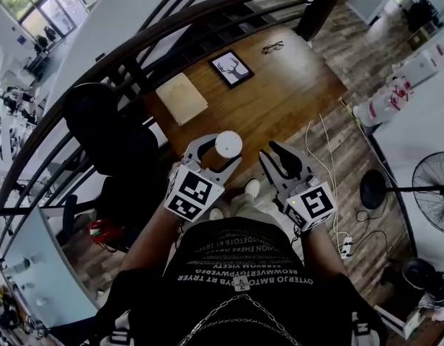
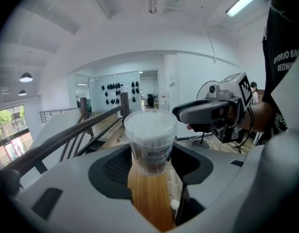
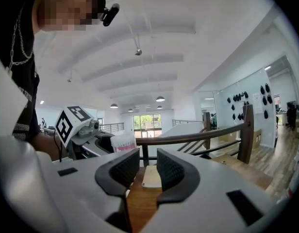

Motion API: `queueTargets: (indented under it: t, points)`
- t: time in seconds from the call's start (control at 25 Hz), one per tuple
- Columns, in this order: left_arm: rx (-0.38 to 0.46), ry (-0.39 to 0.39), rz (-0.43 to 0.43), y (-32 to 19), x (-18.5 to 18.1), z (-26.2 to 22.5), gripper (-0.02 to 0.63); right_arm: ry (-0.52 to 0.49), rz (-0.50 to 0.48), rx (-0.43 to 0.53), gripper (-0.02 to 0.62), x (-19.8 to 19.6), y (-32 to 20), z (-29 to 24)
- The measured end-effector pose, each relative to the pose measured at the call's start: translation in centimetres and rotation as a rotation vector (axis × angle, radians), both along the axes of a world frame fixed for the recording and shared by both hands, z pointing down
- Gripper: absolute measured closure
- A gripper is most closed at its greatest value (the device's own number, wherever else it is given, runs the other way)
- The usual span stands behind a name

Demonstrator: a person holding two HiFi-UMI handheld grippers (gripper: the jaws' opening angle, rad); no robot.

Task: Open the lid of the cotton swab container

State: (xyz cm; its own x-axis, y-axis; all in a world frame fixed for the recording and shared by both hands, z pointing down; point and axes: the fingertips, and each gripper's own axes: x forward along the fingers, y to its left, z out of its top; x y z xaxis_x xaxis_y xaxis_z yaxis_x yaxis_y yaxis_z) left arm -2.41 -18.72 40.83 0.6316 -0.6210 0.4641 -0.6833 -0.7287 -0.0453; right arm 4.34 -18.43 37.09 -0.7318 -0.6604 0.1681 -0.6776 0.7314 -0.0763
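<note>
- The left hand-held gripper [image 1: 216, 156] grips the cotton swab container [image 2: 150, 135]; its two dark pads press on the lower body from either side.
- The container is up in the air, above the near edge of the wooden counter [image 1: 280, 99] and well clear of its surface.
- The lid [image 1: 228, 144] is on. It shows as a round white disc in the head view, and the packed white swab tips show through the clear top in the left gripper view.
- The right hand-held gripper [image 1: 277, 158] hangs just to the right of the container and does not touch it. Its jaws stand a narrow gap apart with nothing between them.
- Both hand-held grippers are level with each other, each with its marker cube on the near side, towards the person's body.
- In the right gripper view the container shows at the left, with a pink band on its label.
- On the counter, farther off, lie a pale board [image 1: 181, 98] at the left, a dark framed picture [image 1: 231, 68] beyond it, and a pair of glasses [image 1: 272, 47] at the far edge.
- A black chair [image 1: 99, 121] stands left of the counter, beside a dark curved railing [image 1: 135, 45].
- A standing fan [image 1: 434, 193] is on the floor at the far right.
</note>
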Motion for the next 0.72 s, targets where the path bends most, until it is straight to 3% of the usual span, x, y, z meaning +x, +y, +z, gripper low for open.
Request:
queueTargets:
  t: [0.2,0.52,0.72]
  points:
    - [-0.011,0.011,0.034,1.8,-0.1,-1.3,0.336,-0.039,-0.083,0.012,0.468,-2.3,2.3,-2.5]
    - [-0.030,0.008,0.144,5.4,1.1,-2.7,0.336,-0.048,-0.245,0.022,0.313,-5.4,6.2,-4.2]
    - [-0.038,0.010,0.197,7.1,1.7,-2.9,0.337,-0.017,-0.280,0.043,0.295,-6.4,7.5,-4.5]
